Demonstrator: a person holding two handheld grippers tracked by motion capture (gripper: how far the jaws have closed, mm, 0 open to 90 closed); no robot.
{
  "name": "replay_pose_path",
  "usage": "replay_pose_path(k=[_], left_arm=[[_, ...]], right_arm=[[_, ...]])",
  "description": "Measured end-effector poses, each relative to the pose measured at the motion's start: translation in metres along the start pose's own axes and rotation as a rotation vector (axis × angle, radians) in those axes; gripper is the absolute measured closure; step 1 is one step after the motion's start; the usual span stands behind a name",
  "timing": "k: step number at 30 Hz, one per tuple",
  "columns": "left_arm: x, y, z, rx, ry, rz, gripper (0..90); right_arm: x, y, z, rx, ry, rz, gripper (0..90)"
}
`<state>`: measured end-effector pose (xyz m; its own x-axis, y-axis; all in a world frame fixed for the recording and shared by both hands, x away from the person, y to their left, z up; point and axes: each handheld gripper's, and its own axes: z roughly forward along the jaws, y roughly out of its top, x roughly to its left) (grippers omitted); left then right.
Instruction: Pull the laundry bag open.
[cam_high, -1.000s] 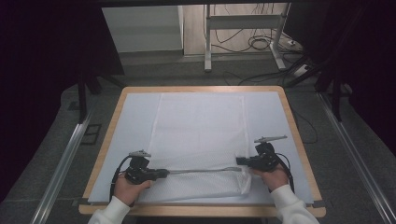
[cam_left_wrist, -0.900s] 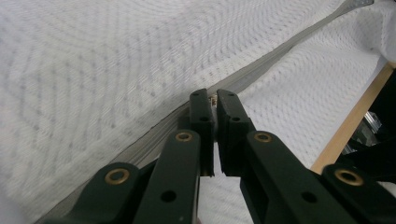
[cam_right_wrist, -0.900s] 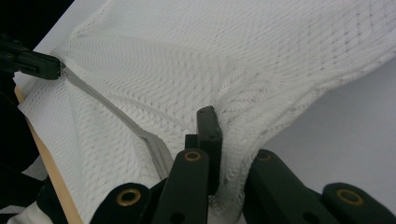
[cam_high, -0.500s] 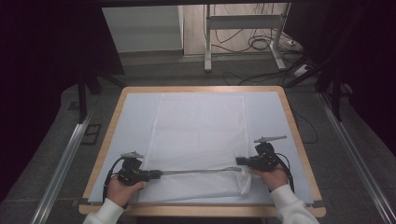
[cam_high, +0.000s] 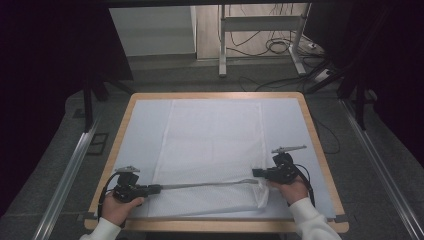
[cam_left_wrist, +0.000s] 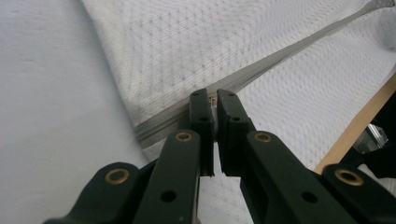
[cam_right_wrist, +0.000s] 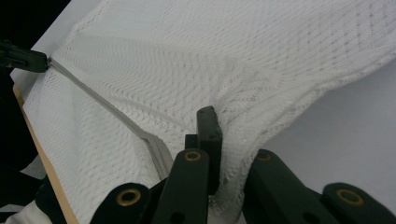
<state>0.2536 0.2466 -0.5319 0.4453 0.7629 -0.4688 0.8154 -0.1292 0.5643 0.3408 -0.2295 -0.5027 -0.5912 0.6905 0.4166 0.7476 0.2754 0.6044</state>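
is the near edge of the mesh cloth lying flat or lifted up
Lifted. Both grippers, left and right, pinch the grey band and hold it taut above the white mesh cloth, which otherwise lies spread flat.

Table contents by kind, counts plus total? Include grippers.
White mesh cloth: 1, with a grey zipper strip stretched along its near part
Pale blue mat under it: 1
Grippers: 2, left gripper and right gripper, each pinching an end of the zipper strip
Total: 4
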Motion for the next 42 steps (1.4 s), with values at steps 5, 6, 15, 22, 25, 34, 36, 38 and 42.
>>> replay_pose_path(k=[5,6,15,22,25,34,36,38,42], left_arm=[[0.003,-0.003,-0.004,0.007,0.032,0.012,86.8],[0.003,-0.003,-0.005,0.004,0.035,0.012,86.8],[0.01,-0.008,-0.012,-0.007,0.041,-0.003,86.8],[0.014,-0.009,-0.013,-0.012,0.044,-0.01,86.8],[0.014,-0.01,-0.014,-0.011,0.052,-0.011,86.8],[0.016,-0.011,-0.015,-0.013,0.053,-0.017,86.8],[0.017,-0.012,-0.015,-0.011,0.057,-0.016,86.8],[0.018,-0.013,-0.016,-0.014,0.052,-0.023,86.8],[0.017,-0.013,-0.014,-0.011,0.052,-0.02,86.8]], right_arm=[[0.0,0.0,0.0,0.0,0.0,-0.001,88.3],[0.0,0.0,0.0,-0.001,-0.002,0.0,88.3],[0.0,-0.001,0.001,0.006,-0.005,-0.005,88.3],[0.0,-0.001,0.002,0.009,-0.004,-0.004,88.3],[0.0,-0.001,0.001,0.009,-0.005,-0.005,88.3],[-0.001,-0.001,0.002,0.008,-0.004,0.004,88.3],[-0.001,-0.001,0.002,0.01,-0.004,0.003,88.3],[-0.001,-0.001,0.002,0.009,-0.006,0.002,88.3],[-0.001,-0.001,0.002,0.008,-0.006,-0.001,88.3]])
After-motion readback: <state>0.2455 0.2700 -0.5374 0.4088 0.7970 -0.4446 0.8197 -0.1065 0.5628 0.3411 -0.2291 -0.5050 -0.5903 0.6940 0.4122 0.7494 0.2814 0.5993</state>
